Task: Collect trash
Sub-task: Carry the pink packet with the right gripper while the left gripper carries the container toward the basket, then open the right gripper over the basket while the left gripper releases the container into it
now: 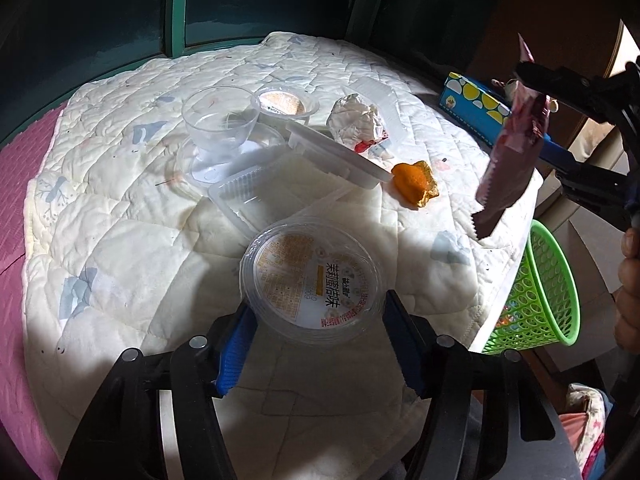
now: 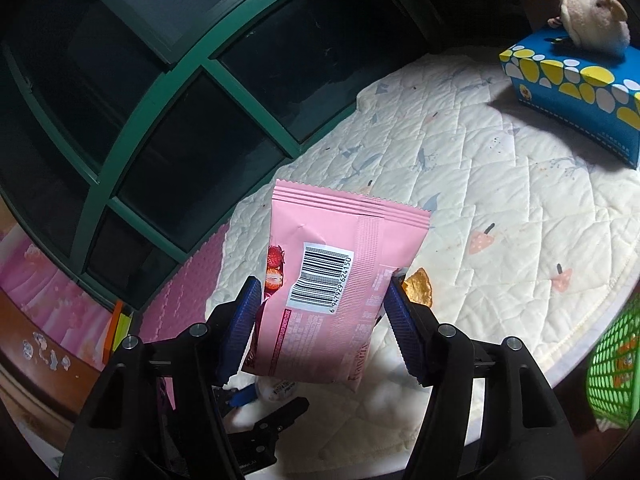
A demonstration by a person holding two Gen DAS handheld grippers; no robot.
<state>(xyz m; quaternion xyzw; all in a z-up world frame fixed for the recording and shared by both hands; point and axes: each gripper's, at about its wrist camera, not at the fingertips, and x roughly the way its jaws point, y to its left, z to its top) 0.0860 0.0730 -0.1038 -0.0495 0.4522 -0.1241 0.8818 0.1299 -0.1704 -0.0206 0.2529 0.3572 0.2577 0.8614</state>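
A round clear jelly cup [image 1: 312, 280] with a printed lid lies on the white quilt [image 1: 132, 240]. My left gripper [image 1: 318, 302] is shut on it, one blue pad against each side. My right gripper [image 2: 323, 284] is shut on a pink snack packet [image 2: 332, 280] and holds it in the air above the quilt. In the left wrist view the same packet [image 1: 508, 168] hangs at the upper right from the right gripper [image 1: 532, 112]. More trash lies on the quilt: a clear cup [image 1: 218, 120], a small jelly cup [image 1: 286, 104], crumpled paper [image 1: 356, 122], a clear tray [image 1: 296, 184], orange peel [image 1: 414, 180].
A green mesh basket [image 1: 536, 292] stands off the quilt's right edge, also the basket [image 2: 616, 372] in the right wrist view. A blue tissue box [image 2: 572, 84] with a plush toy [image 2: 592, 20] on it sits at the far right. A dark green-framed window [image 2: 160, 120] lies behind.
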